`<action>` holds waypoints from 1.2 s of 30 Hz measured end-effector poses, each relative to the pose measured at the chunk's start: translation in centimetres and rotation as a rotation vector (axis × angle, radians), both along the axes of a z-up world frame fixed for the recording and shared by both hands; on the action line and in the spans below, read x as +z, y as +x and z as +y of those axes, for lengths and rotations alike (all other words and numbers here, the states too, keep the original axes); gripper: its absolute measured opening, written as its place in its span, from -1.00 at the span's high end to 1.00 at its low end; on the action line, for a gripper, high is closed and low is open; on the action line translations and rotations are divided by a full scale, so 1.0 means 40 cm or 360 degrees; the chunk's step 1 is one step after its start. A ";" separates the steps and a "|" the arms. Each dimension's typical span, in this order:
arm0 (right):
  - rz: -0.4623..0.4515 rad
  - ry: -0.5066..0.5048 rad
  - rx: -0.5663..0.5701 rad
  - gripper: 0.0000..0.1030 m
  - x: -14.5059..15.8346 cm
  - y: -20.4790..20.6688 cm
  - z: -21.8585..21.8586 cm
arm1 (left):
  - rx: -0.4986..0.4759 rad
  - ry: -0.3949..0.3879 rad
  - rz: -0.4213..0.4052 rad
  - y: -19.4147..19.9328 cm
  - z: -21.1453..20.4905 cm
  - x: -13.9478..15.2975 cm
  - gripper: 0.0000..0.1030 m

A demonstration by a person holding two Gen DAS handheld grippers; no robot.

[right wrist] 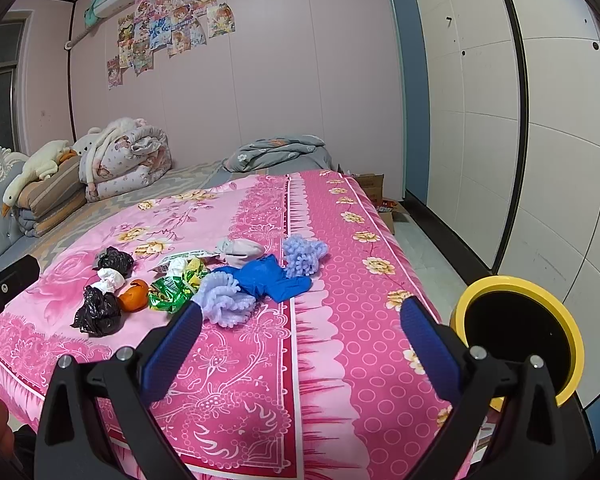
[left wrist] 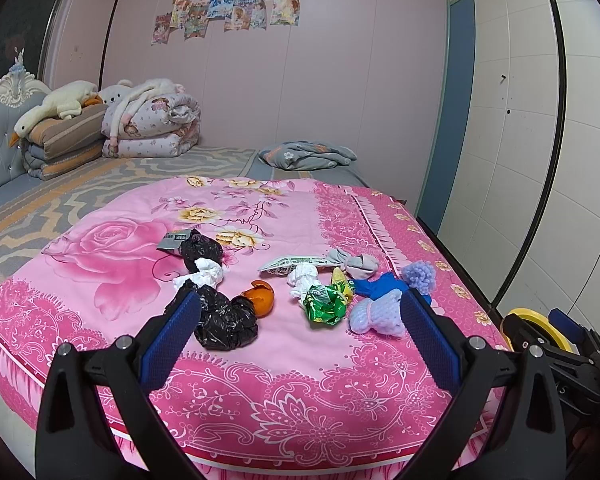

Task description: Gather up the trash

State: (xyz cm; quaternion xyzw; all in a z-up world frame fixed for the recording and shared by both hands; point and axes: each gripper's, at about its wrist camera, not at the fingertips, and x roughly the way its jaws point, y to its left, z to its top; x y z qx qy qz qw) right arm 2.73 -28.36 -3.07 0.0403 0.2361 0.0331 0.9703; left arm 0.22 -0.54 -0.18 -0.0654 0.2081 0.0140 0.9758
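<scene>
On the pink floral bedspread (left wrist: 100, 276) ahead of me, I note the trash scattered in a loose band across the middle. I hold the left gripper (left wrist: 300, 312) above the near edge of the bed with its blue pads spread wide and nothing between them; in its view the left pad overlaps a crumpled black plastic bag (left wrist: 226, 322). Just beside that bag sits a piece of orange peel (left wrist: 262, 298), and behind it lie a white tissue wad (left wrist: 204, 274) and a second black bag (left wrist: 200, 250) touching a grey wrapper (left wrist: 174, 239). To the right I record a green foil wrapper (left wrist: 324, 304), a second white tissue wad (left wrist: 302, 280), a white printed packet (left wrist: 292, 264) and a small yellow wrapper (left wrist: 339, 280), all close together. Beyond these are items of cloth: a grey sock (left wrist: 354, 263), a blue glove (left wrist: 374, 286) and two lilac knitted pieces (left wrist: 374, 314). I hold the right gripper (right wrist: 300, 316) likewise released, pads wide apart and empty, over the bed's near right portion. Beside the bed, on the right, stands a yellow-rimmed bin (right wrist: 518, 334) with a black liner, partly hidden behind the right finger. Folded quilts (left wrist: 152, 128) and a plush goose (left wrist: 54, 110) rest at the headboard end, well apart from the trash.
</scene>
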 end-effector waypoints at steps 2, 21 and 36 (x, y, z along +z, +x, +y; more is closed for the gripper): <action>0.0000 0.0000 -0.0001 -0.87 0.000 0.000 0.000 | -0.0001 0.0000 0.0002 0.000 -0.003 -0.003 -0.86; 0.0005 0.0002 0.0000 -0.87 0.000 0.000 0.000 | -0.0001 0.0002 0.0003 0.001 -0.003 -0.003 -0.86; 0.0017 0.0003 0.0006 -0.87 -0.012 -0.001 0.007 | -0.0002 0.0001 0.0003 0.001 -0.003 -0.003 -0.86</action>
